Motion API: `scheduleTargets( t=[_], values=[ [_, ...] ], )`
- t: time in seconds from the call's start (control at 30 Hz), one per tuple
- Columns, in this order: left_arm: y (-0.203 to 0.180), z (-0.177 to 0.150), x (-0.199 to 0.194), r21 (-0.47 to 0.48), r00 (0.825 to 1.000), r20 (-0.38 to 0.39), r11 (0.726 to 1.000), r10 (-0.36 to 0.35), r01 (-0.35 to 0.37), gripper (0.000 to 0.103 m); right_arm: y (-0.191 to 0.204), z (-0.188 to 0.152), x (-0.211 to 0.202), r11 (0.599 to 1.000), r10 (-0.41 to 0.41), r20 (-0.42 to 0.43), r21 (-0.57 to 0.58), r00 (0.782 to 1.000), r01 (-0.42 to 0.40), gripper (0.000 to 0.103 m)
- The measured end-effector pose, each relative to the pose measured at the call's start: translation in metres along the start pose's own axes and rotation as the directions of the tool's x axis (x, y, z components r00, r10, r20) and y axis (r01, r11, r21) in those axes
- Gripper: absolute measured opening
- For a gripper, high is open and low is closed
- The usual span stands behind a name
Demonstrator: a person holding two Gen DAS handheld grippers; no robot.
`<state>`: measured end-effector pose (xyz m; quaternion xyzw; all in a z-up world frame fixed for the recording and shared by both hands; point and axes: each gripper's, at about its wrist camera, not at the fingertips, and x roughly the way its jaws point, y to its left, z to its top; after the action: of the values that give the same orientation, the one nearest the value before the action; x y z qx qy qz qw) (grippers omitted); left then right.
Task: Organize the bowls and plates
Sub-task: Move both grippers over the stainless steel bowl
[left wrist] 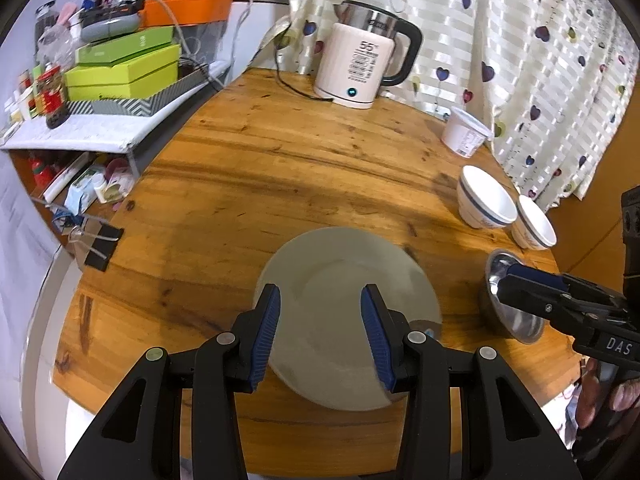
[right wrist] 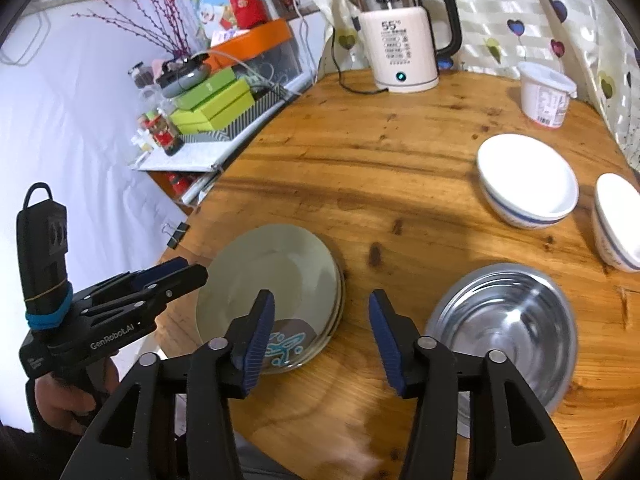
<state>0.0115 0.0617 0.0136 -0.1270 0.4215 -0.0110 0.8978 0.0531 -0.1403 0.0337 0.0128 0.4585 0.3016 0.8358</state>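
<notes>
Nearest you, your left gripper [left wrist: 320,332] hangs over the white plate [left wrist: 344,280] with its jaws spread wide and nothing between them. Your right gripper [right wrist: 322,336] is just as wide apart and empty, poised over bare wood between that plate and the steel bowl [right wrist: 508,328].

The right wrist view shows a second rim under the plate's edge, so the plates look already stacked; the left view shows only one disc. The right view also shows a blue painted motif [right wrist: 286,346] on the near rim, barely visible from the left.

Further out, two white bowls with blue bands [right wrist: 528,180] [right wrist: 618,220] sit side by side, touching or nearly so, not nested, and the steel bowl stands alone. So I judge the bowls are what remains.

Beyond them stand a white tub [right wrist: 546,94] and the kettle [right wrist: 404,40] at the table's [left wrist: 280,152] far edge.
</notes>
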Motion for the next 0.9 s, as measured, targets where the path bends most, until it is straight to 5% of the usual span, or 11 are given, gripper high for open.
scheduleTargets(
  t=[0.9],
  values=[
    [-0.079, 0.015, 0.015, 0.148, 0.993, -0.040, 0.982, -0.112, 0.117, 0.043, -0.061, -0.018, -0.056, 0.986, -0.115, 0.066, 0.128, 0.991, 0.105, 0.054]
  ],
)
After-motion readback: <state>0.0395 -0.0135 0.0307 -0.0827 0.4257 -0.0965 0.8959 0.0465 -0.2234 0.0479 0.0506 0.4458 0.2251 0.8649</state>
